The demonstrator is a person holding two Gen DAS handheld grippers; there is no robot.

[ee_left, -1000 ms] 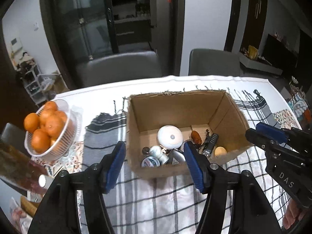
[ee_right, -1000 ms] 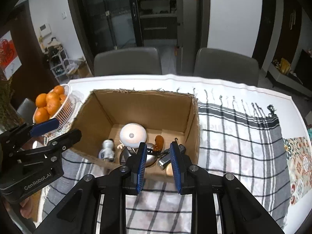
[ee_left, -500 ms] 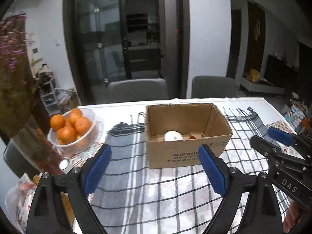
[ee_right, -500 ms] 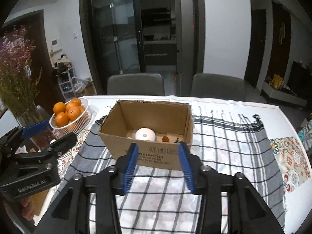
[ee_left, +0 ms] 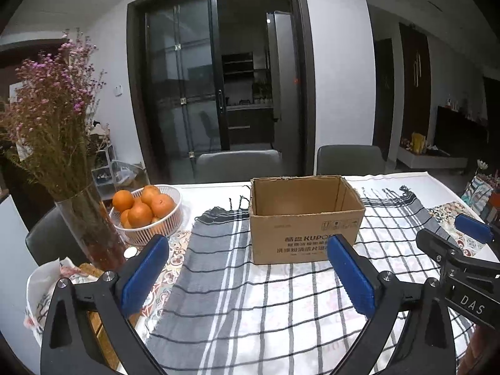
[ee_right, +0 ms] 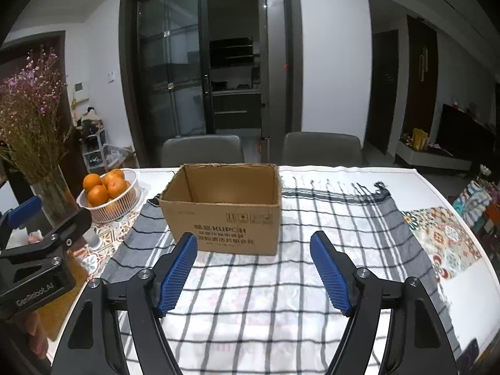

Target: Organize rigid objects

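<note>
Behind our dining table (ee_left: 406, 181) stand two grey chairs and a dark glass sliding door. Starting at the left, we see a glass vase of dried purple flowers (ee_left: 84, 218), then a white ribbed plastic bowl of oranges (ee_left: 147, 215). Next comes the grey-and-white checked cloth (ee_right: 312, 281), and on it, near the middle, the open brown cardboard box with printed lettering (ee_right: 223, 209). From this low angle its contents are hidden, so we cannot tell what lies inside.

Our left gripper (ee_left: 247, 275) has just been opening and its blue pads stand wide apart with nothing between them. Our right gripper (ee_right: 253, 273) has also just been opening and is likewise empty.

We judge the box light and fairly stiff, though its thin walls would buckle under a hard pinch. Taking it by the top rim of opposite side walls, one gripper each, seems soundest.
</note>
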